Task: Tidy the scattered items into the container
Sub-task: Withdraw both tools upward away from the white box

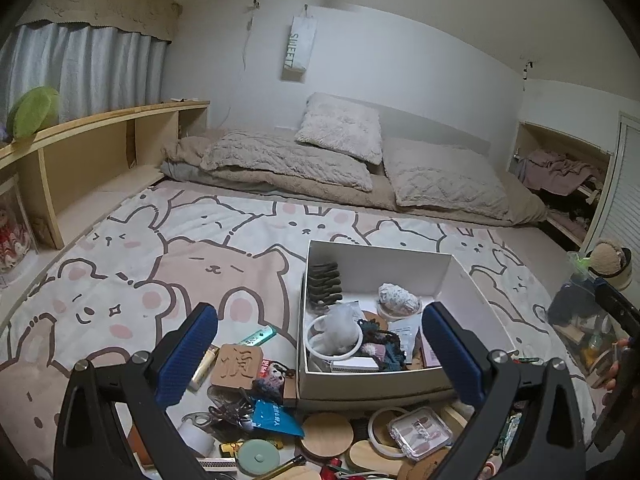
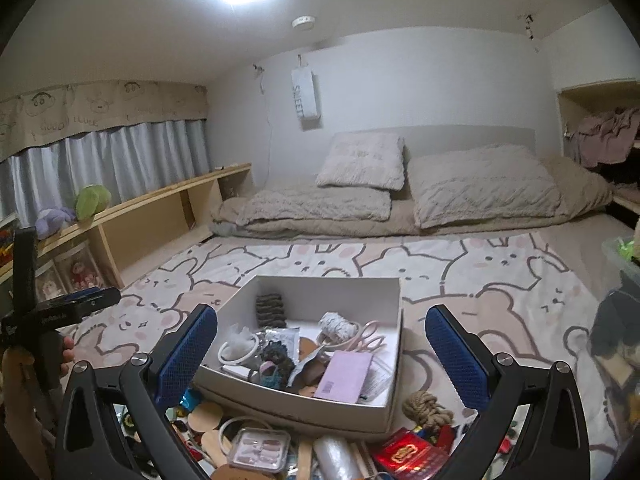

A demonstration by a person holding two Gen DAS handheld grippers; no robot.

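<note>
A white cardboard box [image 1: 476,292] sits on the bear-print blanket and holds a dark hair claw [image 1: 325,282], a white ring [image 1: 335,338] and other small items. It also shows in the right wrist view [image 2: 394,320], with pink scissors [image 2: 366,338] and a lilac pouch [image 2: 345,376] inside. Scattered items lie in front of it: a wooden carved tile [image 1: 237,366], a green tube [image 1: 258,336], a nail-tip case [image 1: 420,432], a rope knot [image 2: 427,406], a red packet [image 2: 408,450]. My left gripper [image 1: 320,356] is open and empty above the pile. My right gripper [image 2: 322,356] is open and empty before the box.
Folded beige bedding and pillows [image 1: 340,160] lie at the back. A wooden shelf [image 1: 92,152] runs along the left wall. A clear bin of clutter [image 1: 580,320] stands at the right. The left gripper shows at the left edge of the right wrist view [image 2: 80,304].
</note>
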